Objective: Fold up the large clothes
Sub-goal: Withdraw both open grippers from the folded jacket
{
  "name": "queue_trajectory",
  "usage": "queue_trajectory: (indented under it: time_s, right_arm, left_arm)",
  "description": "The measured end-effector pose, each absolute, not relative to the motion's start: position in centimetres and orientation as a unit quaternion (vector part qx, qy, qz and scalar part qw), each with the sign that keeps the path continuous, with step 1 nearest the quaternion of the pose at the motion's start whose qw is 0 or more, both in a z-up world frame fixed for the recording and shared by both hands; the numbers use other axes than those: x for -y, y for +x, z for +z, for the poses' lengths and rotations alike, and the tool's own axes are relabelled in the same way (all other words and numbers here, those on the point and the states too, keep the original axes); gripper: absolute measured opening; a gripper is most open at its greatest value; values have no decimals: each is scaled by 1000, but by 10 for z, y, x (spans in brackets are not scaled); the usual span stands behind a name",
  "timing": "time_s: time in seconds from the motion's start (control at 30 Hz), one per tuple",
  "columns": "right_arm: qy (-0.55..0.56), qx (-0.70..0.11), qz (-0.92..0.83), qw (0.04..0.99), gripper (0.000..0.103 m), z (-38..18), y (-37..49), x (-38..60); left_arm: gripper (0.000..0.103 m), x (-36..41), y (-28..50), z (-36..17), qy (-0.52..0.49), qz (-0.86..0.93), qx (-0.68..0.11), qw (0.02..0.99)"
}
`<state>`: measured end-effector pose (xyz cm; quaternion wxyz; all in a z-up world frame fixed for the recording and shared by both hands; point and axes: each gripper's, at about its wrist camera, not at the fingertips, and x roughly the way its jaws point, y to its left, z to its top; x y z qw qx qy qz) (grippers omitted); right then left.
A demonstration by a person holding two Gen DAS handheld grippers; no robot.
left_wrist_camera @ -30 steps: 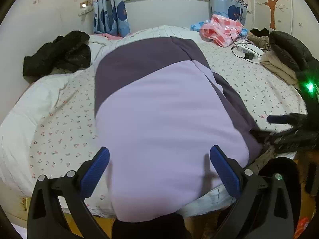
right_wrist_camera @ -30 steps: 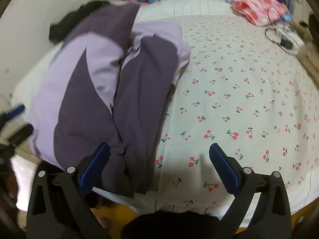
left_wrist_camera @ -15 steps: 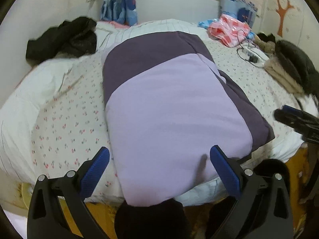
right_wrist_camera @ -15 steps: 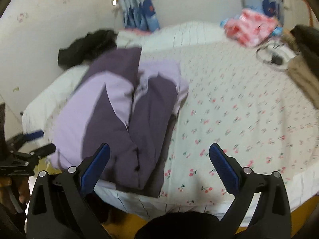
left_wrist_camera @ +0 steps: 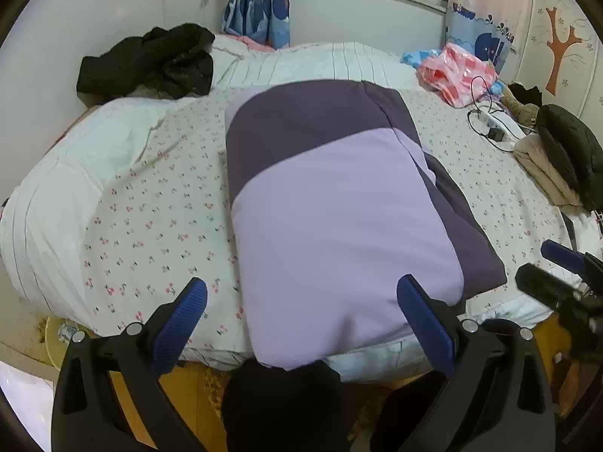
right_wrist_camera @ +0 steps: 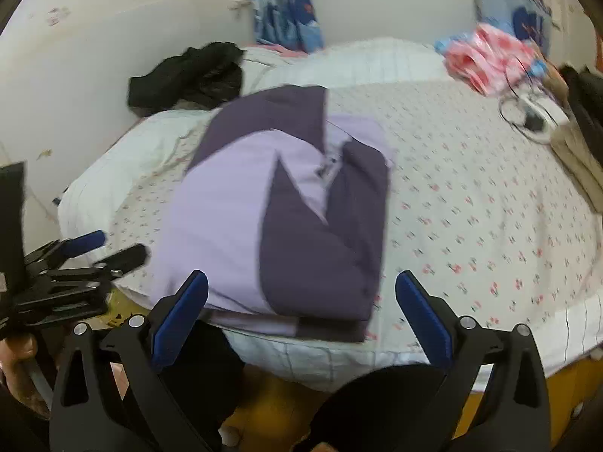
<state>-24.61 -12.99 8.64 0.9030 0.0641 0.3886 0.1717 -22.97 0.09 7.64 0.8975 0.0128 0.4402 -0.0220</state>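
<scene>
Off the near edge of the bed (left_wrist_camera: 124, 203), left gripper (left_wrist_camera: 301, 301) hangs with jaws wide, nothing between them. Right gripper (right_wrist_camera: 301, 301) same: jaws wide, empty, also just off the near edge; it shows at the right rim of the left view, clear of the cloth.

Jacket (left_wrist_camera: 339, 218) lies folded on the bed, a roughly rectangular bundle, light purple panel toward the grippers, dark purple band at the far end. Near end droops slightly over the mattress edge. In the right view, a dark purple sleeve (right_wrist_camera: 361, 203) is folded along its right side on top; that view is motion-blurred, finer detail unclear.

Farther out:
- black clothes (left_wrist_camera: 150, 62) heaped at far left by the wall
- pink bag (left_wrist_camera: 458, 71) at far right, power strip (left_wrist_camera: 497, 126) with cords beside it
- beige and black garments (left_wrist_camera: 557, 158) stacked at the right edge
- curtains (left_wrist_camera: 256, 0) at the back wall
</scene>
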Motion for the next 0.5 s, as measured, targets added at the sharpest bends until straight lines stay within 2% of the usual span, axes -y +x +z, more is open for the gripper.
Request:
queue_trajectory:
  time_s: [0.13, 0.27, 0.5]
  right_arm:
    - [46, -392, 178, 901, 96, 86, -245, 114]
    - [18, -440, 134, 888, 96, 79, -225, 109]
    - [16, -437, 114, 892, 96, 73, -221, 109]
  left_arm:
    - [96, 5, -230, 76, 23, -20, -446, 894]
    - [96, 2, -230, 76, 13, -14, -451, 892]
    - [96, -4, -227, 70, 5, 2, -463, 886]
